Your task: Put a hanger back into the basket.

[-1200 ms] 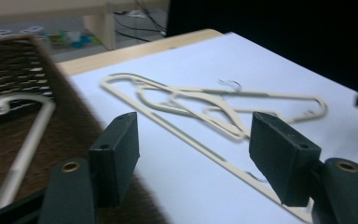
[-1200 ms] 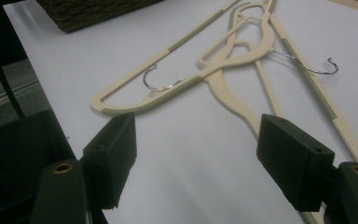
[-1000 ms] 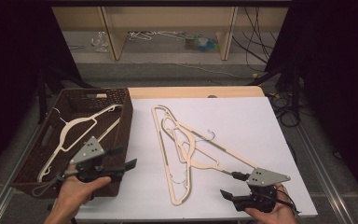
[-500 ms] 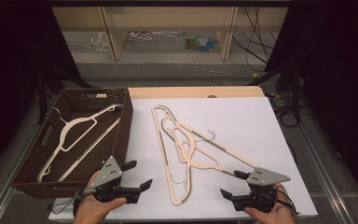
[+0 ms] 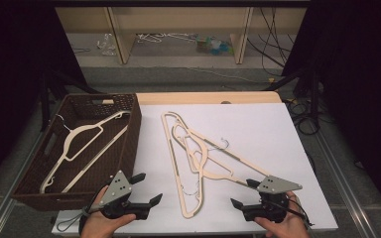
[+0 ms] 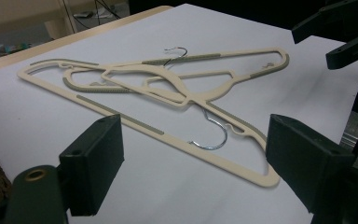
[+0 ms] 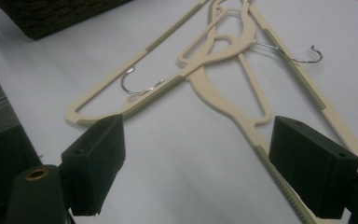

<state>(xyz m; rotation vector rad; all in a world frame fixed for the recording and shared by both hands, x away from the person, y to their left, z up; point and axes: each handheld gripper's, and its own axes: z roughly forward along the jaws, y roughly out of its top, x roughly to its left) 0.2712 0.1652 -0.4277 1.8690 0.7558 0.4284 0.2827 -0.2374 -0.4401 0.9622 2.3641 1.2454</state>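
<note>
Two cream hangers tangled on the white surface, right of the wicker basket. Left tool and right tool both gaping, empty. Best pinned by one bar, then lifted apart slowly.

Shelf clutter blurred — perhaps hangers, bottles
</note>
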